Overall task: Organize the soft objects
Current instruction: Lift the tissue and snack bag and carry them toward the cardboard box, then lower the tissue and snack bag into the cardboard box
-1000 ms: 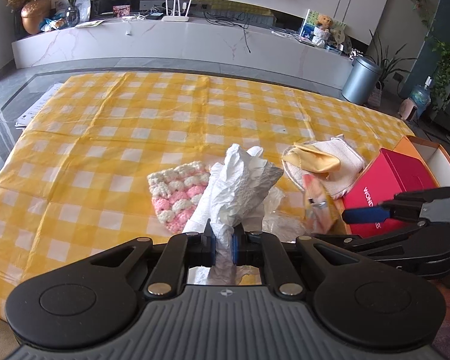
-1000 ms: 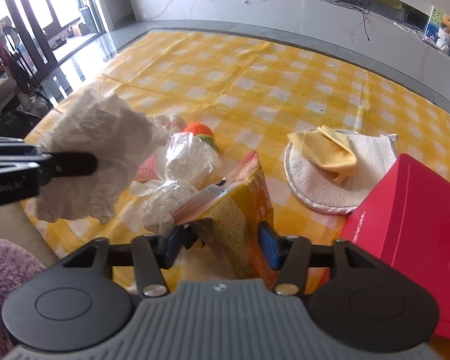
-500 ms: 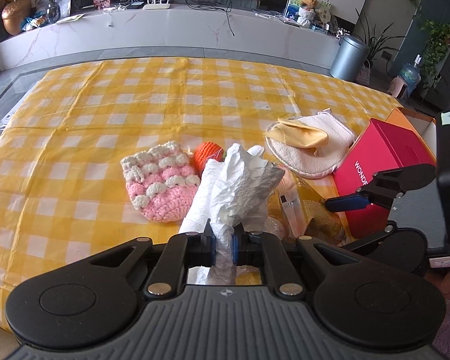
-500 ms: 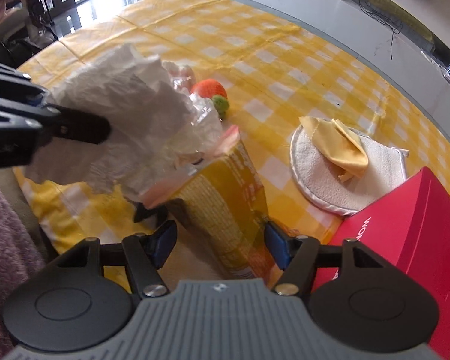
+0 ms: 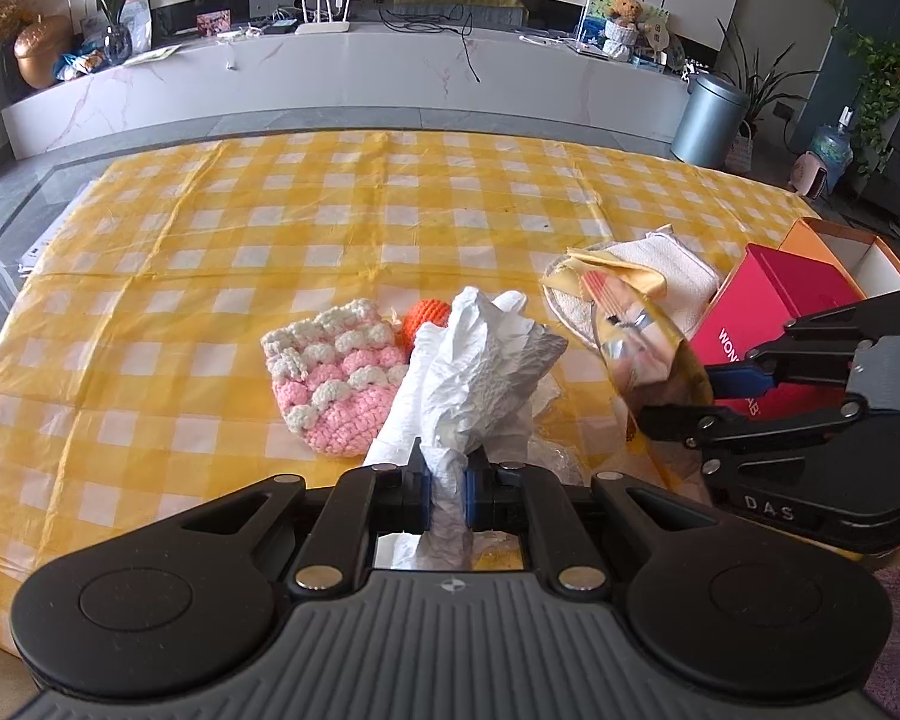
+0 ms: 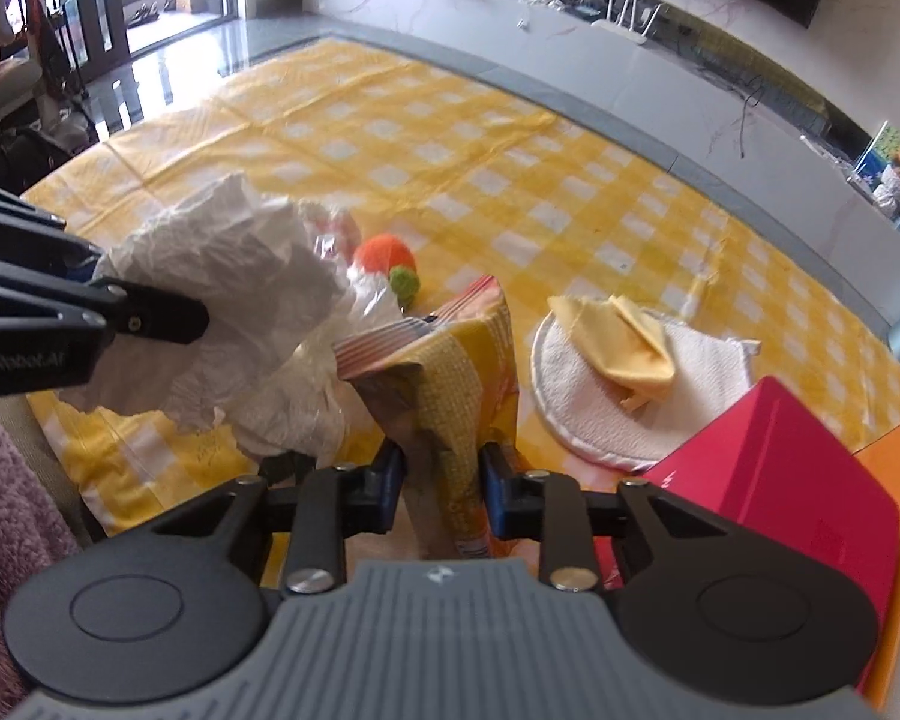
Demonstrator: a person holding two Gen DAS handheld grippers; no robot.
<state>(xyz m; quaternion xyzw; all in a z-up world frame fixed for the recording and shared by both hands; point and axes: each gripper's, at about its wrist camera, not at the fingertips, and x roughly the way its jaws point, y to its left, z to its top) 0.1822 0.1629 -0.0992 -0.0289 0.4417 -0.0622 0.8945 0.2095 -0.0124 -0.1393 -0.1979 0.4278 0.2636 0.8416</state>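
My left gripper is shut on a crumpled white tissue, held above the yellow checked tablecloth. In the right wrist view the same tissue hangs at the left from the left gripper's fingers. My right gripper has a yellow snack bag between its jaws; they are closing and the pads press its sides. From the left wrist view, the bag stands upright in the right gripper.
A pink-and-white crochet pouch and an orange crochet ball lie on the cloth. A clear plastic bag sits under the tissue. Right of them are a round white pad with a yellow cloth, a red box and an orange box.
The right gripper's jaws have narrowed from wide apart onto the snack bag, which now stands more upright. The left gripper still holds the tissue in much the same place.
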